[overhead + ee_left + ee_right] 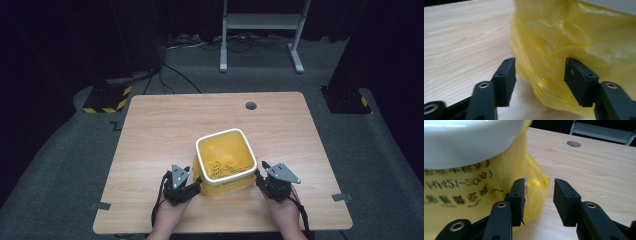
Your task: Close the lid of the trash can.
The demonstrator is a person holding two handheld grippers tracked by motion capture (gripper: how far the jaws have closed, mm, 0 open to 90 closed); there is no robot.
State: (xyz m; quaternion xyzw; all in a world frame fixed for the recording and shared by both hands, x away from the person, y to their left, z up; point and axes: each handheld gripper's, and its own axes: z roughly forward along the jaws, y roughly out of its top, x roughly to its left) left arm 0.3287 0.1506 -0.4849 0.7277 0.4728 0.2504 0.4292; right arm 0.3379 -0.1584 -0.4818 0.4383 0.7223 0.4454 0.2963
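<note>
High view: both grippers at the bin's bag, nothing gripped yet

Nearest you, your left gripper [194, 186] sits at the bin's [226, 161] left base, your right gripper [260, 176] at its right side. The bin stands on the table [150, 145], near the front edge, middle.

Left gripper view: jaws partly apart, a fold of the yellow bag [554, 62] between the pads [505, 80], not pinched. Right gripper view: jaws half apart, a bag tuft [536, 182] in the gap, one pad touching the film, no clamp.

Handling, as a guess: the bag is thin, soft, slippery film; it will stretch or tear if yanked. Grab bunched folds low on each side, not a single layer. The white rim [471, 142] is stiff.

Contents: the bag lines the bin, looks crumpled inside; can't tell if anything else is in it.

Farther off: a table hole [251, 105], then a grey stand [261, 30].
</note>
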